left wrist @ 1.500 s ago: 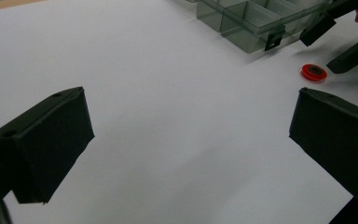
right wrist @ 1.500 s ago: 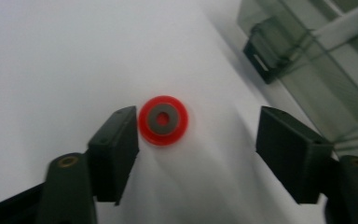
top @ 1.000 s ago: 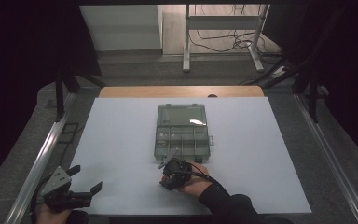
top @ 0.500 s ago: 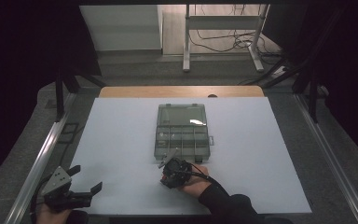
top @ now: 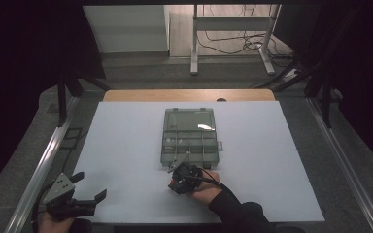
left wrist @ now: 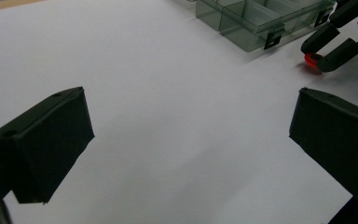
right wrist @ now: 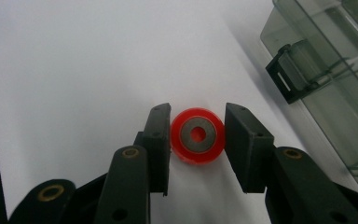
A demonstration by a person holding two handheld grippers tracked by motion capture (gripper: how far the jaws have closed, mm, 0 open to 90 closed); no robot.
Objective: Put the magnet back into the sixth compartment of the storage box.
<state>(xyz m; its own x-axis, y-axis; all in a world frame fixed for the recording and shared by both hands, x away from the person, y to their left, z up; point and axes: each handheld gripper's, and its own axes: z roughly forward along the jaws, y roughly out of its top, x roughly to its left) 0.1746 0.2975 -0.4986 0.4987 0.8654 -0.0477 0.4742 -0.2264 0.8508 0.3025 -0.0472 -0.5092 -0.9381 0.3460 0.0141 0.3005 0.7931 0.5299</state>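
The right tool (right wrist: 196, 140) sits low on the white bench (top: 126, 145), just near of the clear grey plastic compartment box (top: 190, 138). In the right gripper view its two black jaws stand on either side of a small red plastic ring with a grey metal centre (right wrist: 198, 136), which lies flat on the bench. The left jaw touches or nearly touches the ring's edge, and the right jaw stands just beside the other edge; whether they are already pressing on it cannot be told. The ring lies just off the box's near left corner, close to one of the box's black latches (right wrist: 286, 79). The box is open, its lid (top: 189, 119) lying flat on the far side.

The left tool (top: 85, 191) rests at the bench's near left corner, well apart from the box, its jaws spread wide with nothing between them. The left gripper view shows the right tool (left wrist: 328, 46) far off at the ring (left wrist: 313, 59).
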